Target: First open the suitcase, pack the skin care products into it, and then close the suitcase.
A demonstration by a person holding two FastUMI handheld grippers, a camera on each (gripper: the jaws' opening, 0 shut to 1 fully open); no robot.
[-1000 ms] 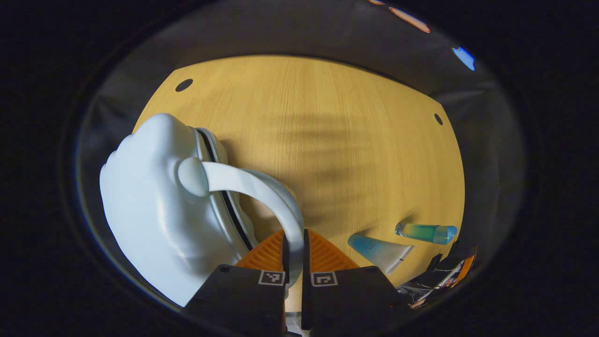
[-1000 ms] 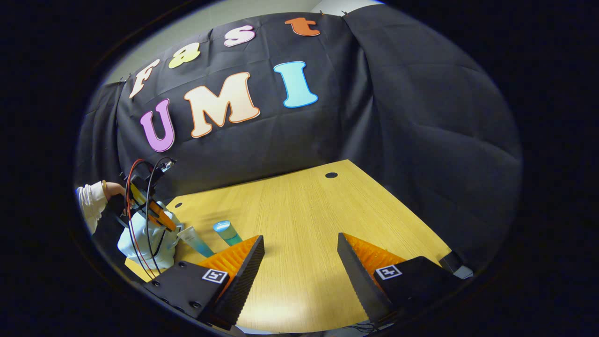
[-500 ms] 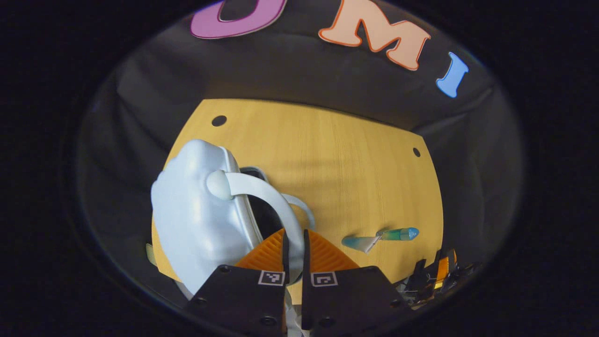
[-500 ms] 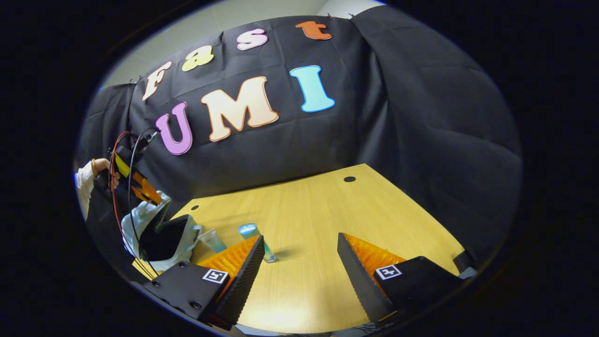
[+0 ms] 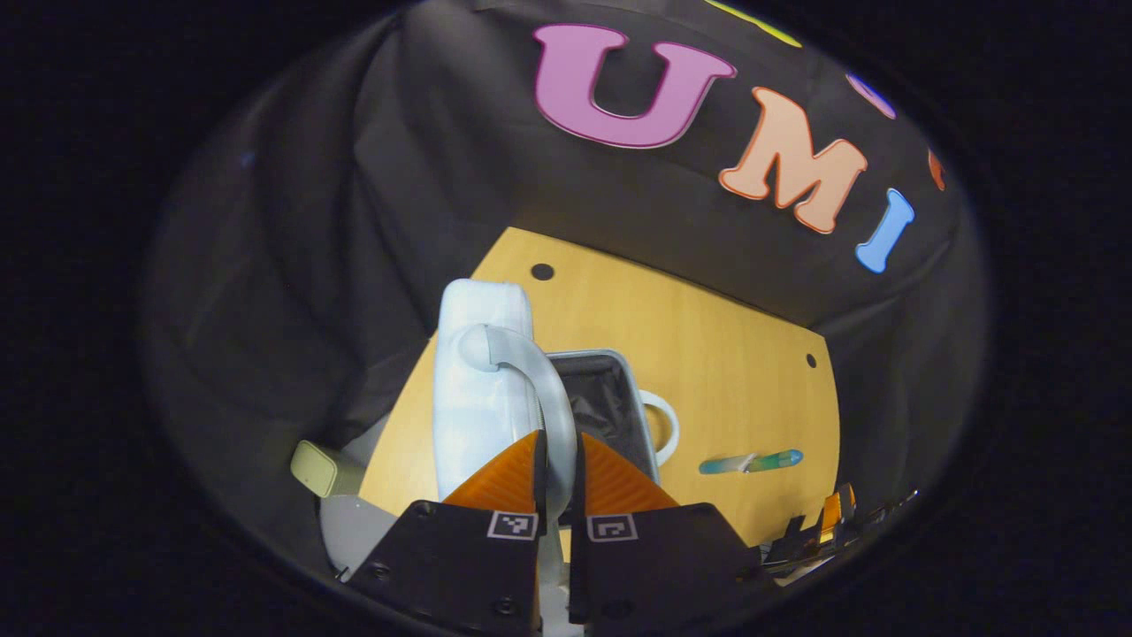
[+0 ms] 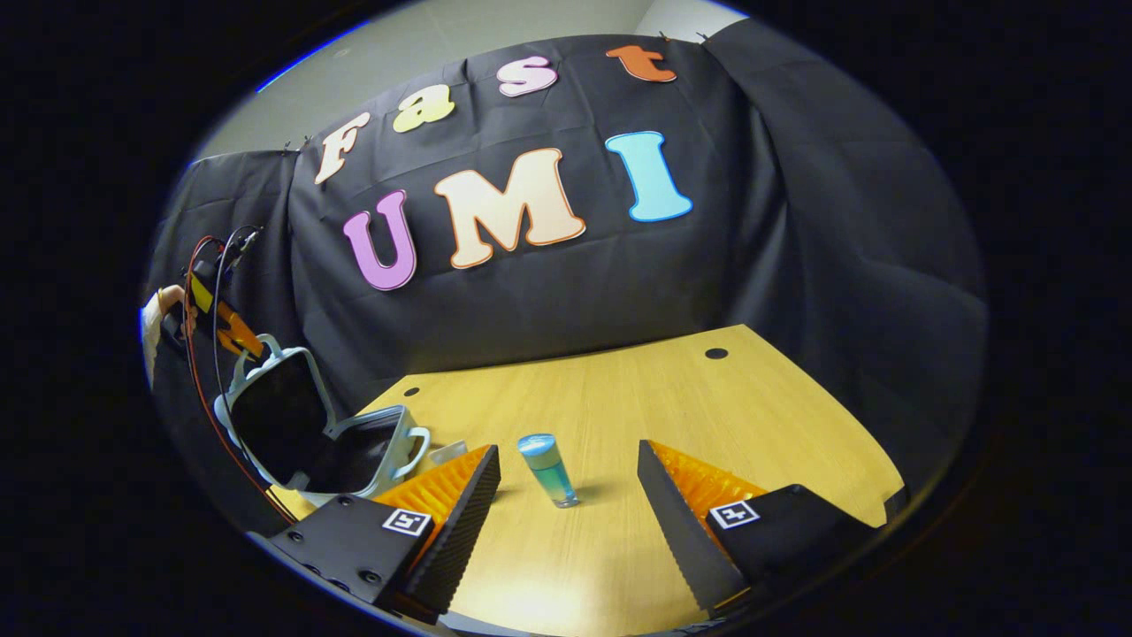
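Note:
The pale blue suitcase (image 5: 478, 389) stands open at the table's left end, its lid raised upright and its black lining (image 5: 606, 398) showing. My left gripper (image 5: 557, 469) is shut on the lid's white handle (image 5: 539, 372). In the right gripper view the same suitcase (image 6: 292, 425) gapes open, with the left gripper (image 6: 225, 323) above the lid. A blue-green bottle (image 6: 548, 469) lies on the table ahead of my open right gripper (image 6: 566, 482), between its fingers' line. A white-and-blue tube (image 5: 725, 463) lies end to end with the bottle (image 5: 776, 459).
The wooden table (image 6: 672, 416) has small round holes (image 6: 716, 353) near its far corners. A hand and white sleeve (image 6: 155, 314) hold the left gripper. A pale green object (image 5: 314, 466) sits below the table's left edge. Black cloth walls close in behind.
The left gripper has pulled the handle up and the suitcase lid has swung from nearly closed to upright. The right gripper has swung left, bringing the bottle between its fingers' line.

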